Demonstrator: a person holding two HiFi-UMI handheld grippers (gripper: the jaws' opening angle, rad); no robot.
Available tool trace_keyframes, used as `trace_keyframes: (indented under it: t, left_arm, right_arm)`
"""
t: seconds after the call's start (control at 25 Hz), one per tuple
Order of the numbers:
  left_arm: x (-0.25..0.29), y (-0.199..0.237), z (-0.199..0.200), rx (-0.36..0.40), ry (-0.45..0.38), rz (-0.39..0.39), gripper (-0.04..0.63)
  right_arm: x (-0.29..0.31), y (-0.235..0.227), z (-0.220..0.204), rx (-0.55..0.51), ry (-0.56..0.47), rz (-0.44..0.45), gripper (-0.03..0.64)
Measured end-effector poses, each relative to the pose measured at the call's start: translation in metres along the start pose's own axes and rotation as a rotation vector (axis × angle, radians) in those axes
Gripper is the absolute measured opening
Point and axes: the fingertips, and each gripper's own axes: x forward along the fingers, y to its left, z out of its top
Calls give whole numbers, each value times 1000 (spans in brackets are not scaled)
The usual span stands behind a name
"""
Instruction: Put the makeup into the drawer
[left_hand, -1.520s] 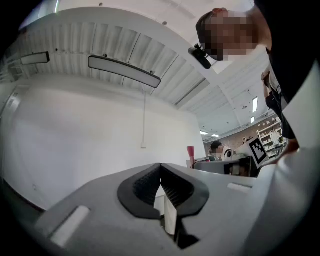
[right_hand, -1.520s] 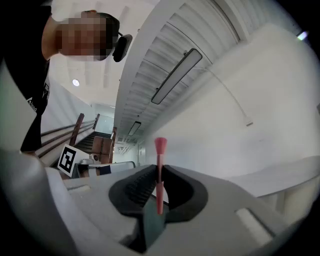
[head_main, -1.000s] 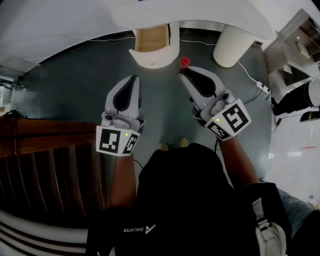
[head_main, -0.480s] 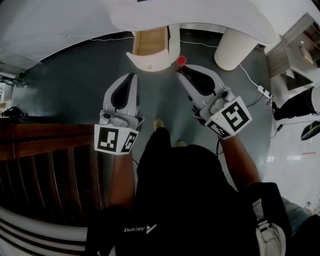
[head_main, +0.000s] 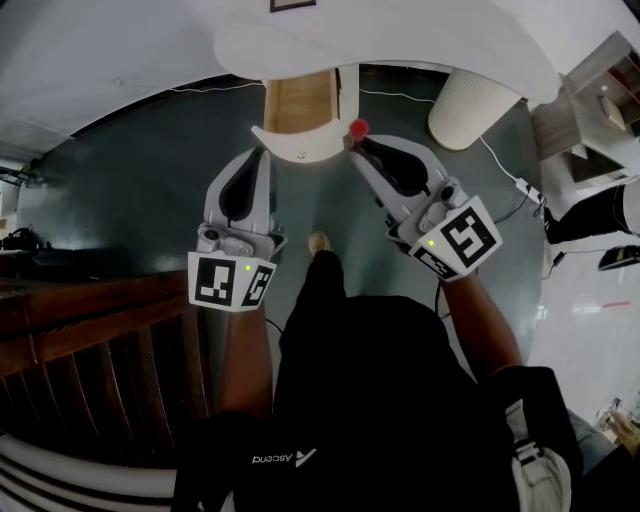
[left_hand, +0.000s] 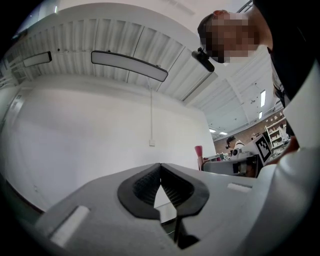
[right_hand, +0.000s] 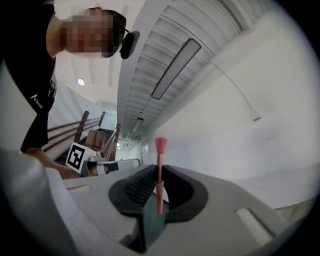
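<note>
holding the makeup brush (right_hand: 159, 172) by its thin stem, the right gripper (head_main: 360, 148) has its jaws clamped on it. the left gripper (head_main: 262, 158) has its jaws together on nothing. the brush is judged light, slim and prone to pivot: grip mid-stem, clear of the soft bristles. beyond, the open drawer (head_main: 298, 100) sits just left of the brush head, under the white surface (head_main: 400, 40).

The makeup brush (right_hand: 160, 172) is pinkish-red, drawer (head_main: 300, 148) is pale wood inside with a white front. Both left gripper (head_main: 262, 153) and right gripper (head_main: 355, 149): light grey, black pads, black-and-white marker cubes.
</note>
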Motion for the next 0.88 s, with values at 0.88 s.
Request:
trace_keyframes:
  t: [0.88]
  left_arm:
    - [128, 224, -72, -51, 9, -95, 11]
  right_arm:
    - [235, -104, -77, -100, 147, -29, 51]
